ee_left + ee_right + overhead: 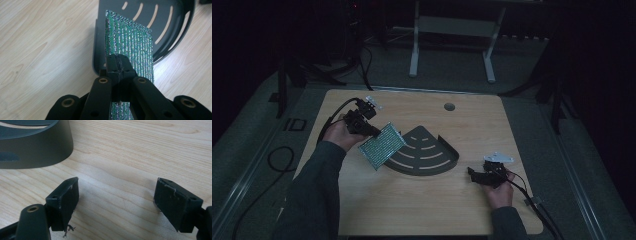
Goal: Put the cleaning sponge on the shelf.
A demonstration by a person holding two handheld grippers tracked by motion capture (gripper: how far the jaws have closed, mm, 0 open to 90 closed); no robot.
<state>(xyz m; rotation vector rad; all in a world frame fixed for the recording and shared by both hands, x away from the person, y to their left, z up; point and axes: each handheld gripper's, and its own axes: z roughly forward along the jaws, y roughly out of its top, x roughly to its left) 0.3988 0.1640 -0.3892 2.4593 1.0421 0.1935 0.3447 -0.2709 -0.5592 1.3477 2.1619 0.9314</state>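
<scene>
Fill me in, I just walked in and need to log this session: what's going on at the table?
A person works with handheld tongs in each hand. The left tongs are shut on a glittery green scouring pad, held lifted above the table beside a dark quarter-round slotted tray. The right tongs are open with nothing between them, resting low over the wooden table just right of the tray. The pad is not yet in the tray.

Sparkly green-silver scouring pad (382,145): flat, rectangular, metallic woven ribs, stitched edges. Held off the table, tilted, pinched at its near-left edge. Sits left of centre, over the left edge of the dark slotted quarter-round tray (427,156).
</scene>
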